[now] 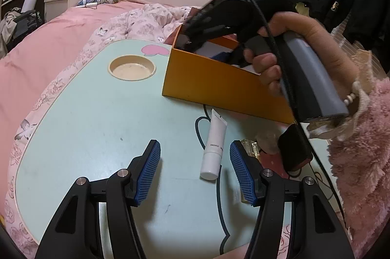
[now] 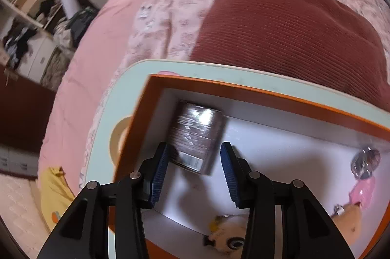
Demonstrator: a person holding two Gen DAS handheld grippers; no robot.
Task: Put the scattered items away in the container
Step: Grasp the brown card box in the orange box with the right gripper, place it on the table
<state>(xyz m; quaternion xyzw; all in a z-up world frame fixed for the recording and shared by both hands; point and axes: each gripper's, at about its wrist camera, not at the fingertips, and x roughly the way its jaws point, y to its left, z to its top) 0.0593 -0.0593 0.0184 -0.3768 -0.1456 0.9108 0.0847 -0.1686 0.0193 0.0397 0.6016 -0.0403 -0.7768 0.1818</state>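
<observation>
Nearest in the left wrist view, the left gripper [image 1: 195, 168] hangs over the pale green lap table [image 1: 97, 127] at the bottom of the frame, its blue pads set moderately apart and gripping nothing. Between them, nearer the right pad but touching neither, a white tube [image 1: 214, 149] lies flat on the table with its cap toward the camera. Just right of that pad sit a small clear glass item, too hidden to name, and a dark pouch [image 1: 293, 149]. Beyond the tube, right of centre, stands the orange box [image 1: 219, 81], and to its left a round cup recess [image 1: 132, 67] is sunk in the table. At the right of the frame a hand [image 1: 292, 49] in a fluffy pink sleeve [image 1: 360, 151] holds the right gripper's handle, its nose dipping into the box.

In the right wrist view, the right gripper [image 2: 195, 161] points down into the orange box, over its white floor; its pads are parted and clear of the brown foil-wrapped packet [image 2: 197, 137] lying just ahead between them, in the box's upper left corner. Plush toys [image 2: 226, 232] lie at the lower edge, and a pink bottle [image 2: 363, 188] at the right. Farther off spreads a pink bedspread [image 2: 109, 22].
</observation>
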